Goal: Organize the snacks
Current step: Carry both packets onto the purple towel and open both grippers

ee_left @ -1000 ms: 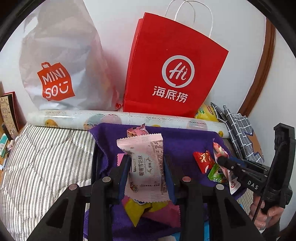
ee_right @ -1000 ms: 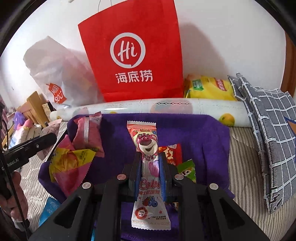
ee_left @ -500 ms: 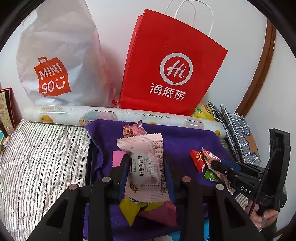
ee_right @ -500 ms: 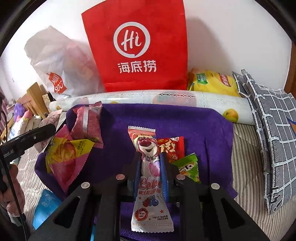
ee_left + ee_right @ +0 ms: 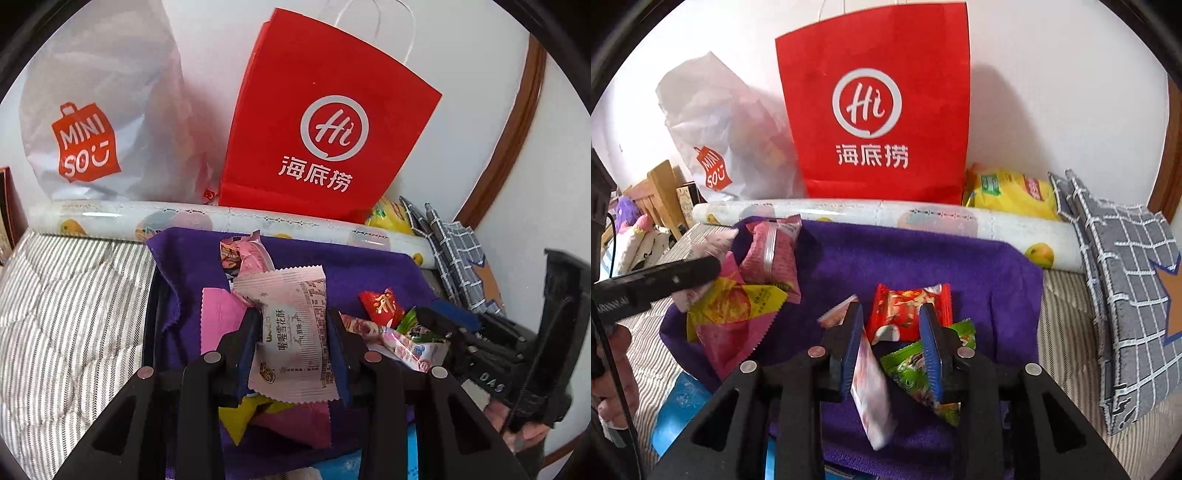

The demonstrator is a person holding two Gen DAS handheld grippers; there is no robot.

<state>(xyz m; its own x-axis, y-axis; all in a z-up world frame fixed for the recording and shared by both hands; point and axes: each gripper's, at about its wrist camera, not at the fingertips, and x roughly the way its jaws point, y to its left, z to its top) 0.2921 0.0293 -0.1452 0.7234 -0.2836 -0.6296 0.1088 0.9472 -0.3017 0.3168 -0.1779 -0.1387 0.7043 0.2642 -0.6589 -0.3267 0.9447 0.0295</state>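
Observation:
My left gripper [image 5: 291, 317] is shut on a pale pink snack packet [image 5: 295, 339] with printed text, held upright above a purple cloth [image 5: 369, 273]. My right gripper [image 5: 890, 308] hangs over the same cloth [image 5: 905, 254] with its jaws opening. A pink bear-print packet [image 5: 871, 398] leans edge-on against the gripper's left pad, and the right pad stands clear of it. A red packet [image 5: 908, 306] and a green packet [image 5: 916, 373] lie on the cloth under the jaws. A pink packet [image 5: 772, 254] and a yellow-and-pink packet [image 5: 731, 314] lie at the cloth's left.
A red paper bag [image 5: 871, 110] and a white plastic bag [image 5: 720, 140] stand against the wall behind a printed roll [image 5: 923, 218]. A yellow chip bag [image 5: 1008, 192] and grey checked fabric [image 5: 1126, 277] lie to the right. Striped bedding [image 5: 66, 314] spreads left.
The right jaws have parted, and the bear-print packet has slipped from upright to tilted, edge-on against the left pad. The left gripper keeps its packet and has barely moved.

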